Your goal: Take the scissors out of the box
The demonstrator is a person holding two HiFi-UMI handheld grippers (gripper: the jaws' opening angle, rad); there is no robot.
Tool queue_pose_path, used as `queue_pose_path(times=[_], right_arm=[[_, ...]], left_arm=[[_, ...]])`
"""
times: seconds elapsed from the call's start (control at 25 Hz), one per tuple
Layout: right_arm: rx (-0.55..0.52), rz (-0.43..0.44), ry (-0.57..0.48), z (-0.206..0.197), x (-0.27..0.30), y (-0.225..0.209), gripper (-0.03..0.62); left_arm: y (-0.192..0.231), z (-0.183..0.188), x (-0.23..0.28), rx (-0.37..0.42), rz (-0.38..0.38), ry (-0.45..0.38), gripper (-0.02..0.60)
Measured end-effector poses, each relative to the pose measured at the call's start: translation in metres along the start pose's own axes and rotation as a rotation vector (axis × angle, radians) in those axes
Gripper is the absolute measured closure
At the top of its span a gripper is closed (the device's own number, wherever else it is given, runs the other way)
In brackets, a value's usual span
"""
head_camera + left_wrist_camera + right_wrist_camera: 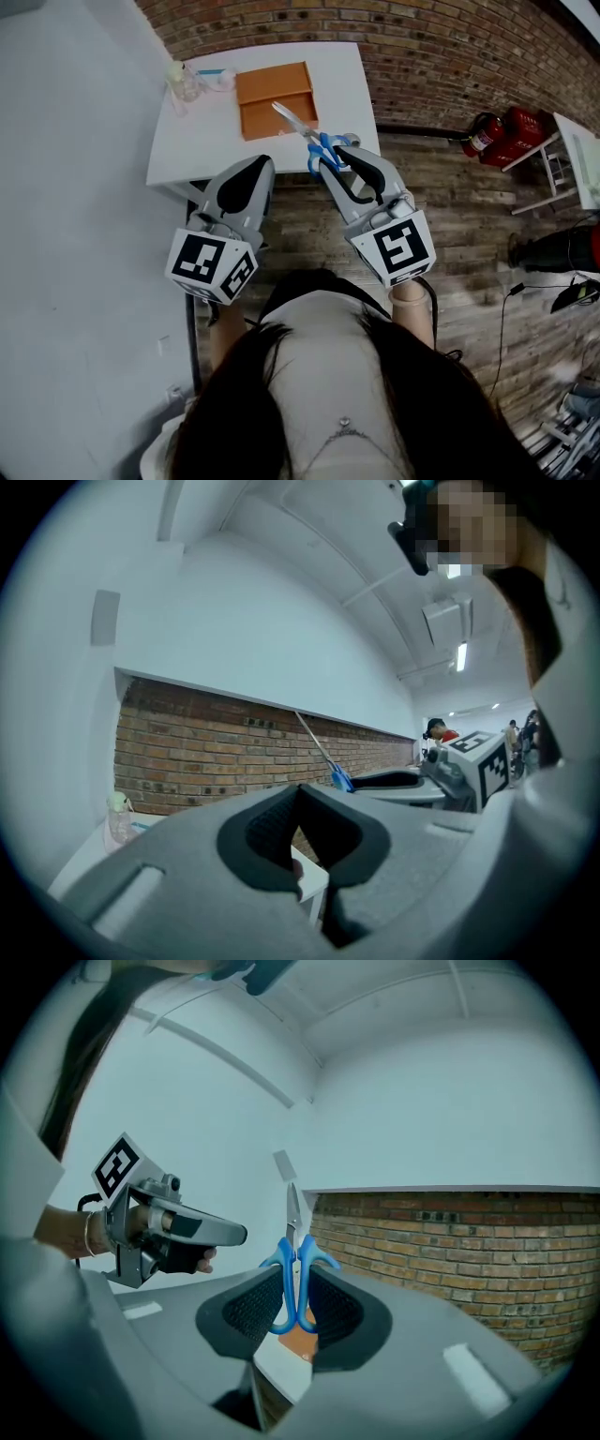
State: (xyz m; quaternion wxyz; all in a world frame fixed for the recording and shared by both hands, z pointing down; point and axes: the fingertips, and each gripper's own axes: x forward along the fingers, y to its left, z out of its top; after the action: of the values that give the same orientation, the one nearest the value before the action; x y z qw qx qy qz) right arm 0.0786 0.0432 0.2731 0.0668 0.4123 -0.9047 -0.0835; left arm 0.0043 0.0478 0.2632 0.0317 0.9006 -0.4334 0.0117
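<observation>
Orange, flat and empty-looking, the box point(277, 98) lies toward the far edge of the white tabletop point(187, 141) in the head view. The scissors point(314, 141) are no longer in it. The right claw point(342, 159) has them by the blue handles above the near right corner of the tabletop. Their long axis runs on a diagonal, and the closed blades point away from the person, toward the far left, with the tips over the box's near edge. The left claw point(246, 183) is beside them at the near edge, apart from both box and scissors.

In the left gripper view the left claw point(298, 803) has its tips together and holds nothing. The scissors point(323, 752) show past it as a thin slanted line.

In the right gripper view the right claw point(293, 1288) is clamped on the scissors point(292, 1279), one pad on each handle loop. The blades run straight out ahead of it, and a sliver of the box point(300, 1342) shows below.

The taking-out looks all but done. What seems left is carrying the scissors clear and setting them down.
</observation>
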Motion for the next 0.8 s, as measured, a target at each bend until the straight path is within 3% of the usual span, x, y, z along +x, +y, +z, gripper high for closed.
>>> queue_pose_path(times=[0.8], right_arm=[[0.06, -0.038, -0.068, 0.013, 0.002, -0.029, 0.497]], left_arm=[[0.01, 0.0, 0.037, 0.031, -0.045, 0.039, 0.581]])
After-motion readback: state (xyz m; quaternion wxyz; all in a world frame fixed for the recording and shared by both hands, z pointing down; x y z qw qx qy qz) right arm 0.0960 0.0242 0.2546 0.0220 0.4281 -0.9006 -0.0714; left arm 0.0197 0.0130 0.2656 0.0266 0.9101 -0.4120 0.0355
